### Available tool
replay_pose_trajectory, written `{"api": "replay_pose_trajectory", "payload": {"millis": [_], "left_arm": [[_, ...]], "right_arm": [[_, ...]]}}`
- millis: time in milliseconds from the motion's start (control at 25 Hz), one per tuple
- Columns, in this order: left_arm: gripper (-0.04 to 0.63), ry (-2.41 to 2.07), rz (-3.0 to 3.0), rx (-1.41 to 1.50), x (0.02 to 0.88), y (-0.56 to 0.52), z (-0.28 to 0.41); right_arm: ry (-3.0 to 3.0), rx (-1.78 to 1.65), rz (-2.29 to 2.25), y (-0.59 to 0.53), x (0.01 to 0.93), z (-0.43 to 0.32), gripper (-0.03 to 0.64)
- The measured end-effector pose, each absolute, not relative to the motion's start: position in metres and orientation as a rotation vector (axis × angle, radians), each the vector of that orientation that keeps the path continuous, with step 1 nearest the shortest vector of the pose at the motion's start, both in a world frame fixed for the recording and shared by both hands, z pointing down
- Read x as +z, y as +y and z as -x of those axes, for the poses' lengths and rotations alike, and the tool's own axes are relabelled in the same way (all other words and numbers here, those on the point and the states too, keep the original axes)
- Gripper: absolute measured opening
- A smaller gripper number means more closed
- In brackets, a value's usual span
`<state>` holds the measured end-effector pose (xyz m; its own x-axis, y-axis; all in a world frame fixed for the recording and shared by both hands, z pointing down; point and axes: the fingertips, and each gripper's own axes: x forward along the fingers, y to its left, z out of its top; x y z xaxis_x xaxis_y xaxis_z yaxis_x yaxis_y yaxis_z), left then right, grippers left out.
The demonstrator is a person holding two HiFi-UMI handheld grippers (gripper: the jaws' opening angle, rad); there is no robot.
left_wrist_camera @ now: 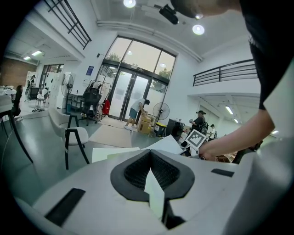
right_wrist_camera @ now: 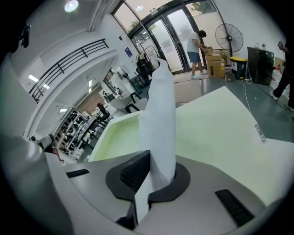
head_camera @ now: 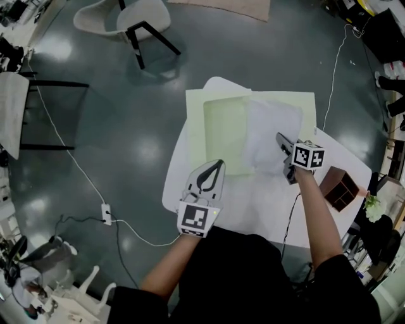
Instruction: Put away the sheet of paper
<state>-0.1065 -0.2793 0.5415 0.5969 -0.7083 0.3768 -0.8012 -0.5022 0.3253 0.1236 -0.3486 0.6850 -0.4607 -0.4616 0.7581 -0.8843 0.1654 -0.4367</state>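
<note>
An open pale green folder (head_camera: 224, 133) lies on the white table (head_camera: 253, 209). Over the folder's right half hangs the white sheet of paper (head_camera: 272, 130), with my right gripper (head_camera: 280, 139) shut on its near right edge. In the right gripper view the sheet (right_wrist_camera: 158, 124) rises upright from between the closed jaws of that gripper (right_wrist_camera: 154, 176), with the folder (right_wrist_camera: 220, 124) spread behind it. My left gripper (head_camera: 216, 166) sits at the folder's near edge. A thin pale edge of the folder (left_wrist_camera: 154, 193) is pinched between its jaws (left_wrist_camera: 151, 176).
A brown wooden box (head_camera: 340, 188) stands at the table's right edge, with a small bunch of flowers (head_camera: 373, 205) beside it. A white chair (head_camera: 126, 19) and a black-framed chair (head_camera: 38, 114) stand on the floor. A cable with a power strip (head_camera: 106, 214) runs on the left.
</note>
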Motion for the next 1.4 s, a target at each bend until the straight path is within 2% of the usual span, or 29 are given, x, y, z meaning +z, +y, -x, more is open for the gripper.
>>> {"api": "replay_pose_trajectory", "payload": {"millis": [440,1400], "left_arm": [[0.003,-1.210,-2.364,0.324,0.561,-0.286,0.111],[0.003,-1.216,-2.347,0.362,0.578,-0.301,0.150]], "right_arm": [[-1.991,1.286,-1.195,-0.363,0.713,-0.108,0.000],[-2.014,1.308,-0.971,-0.372,0.747,-0.008,0.000]]}}
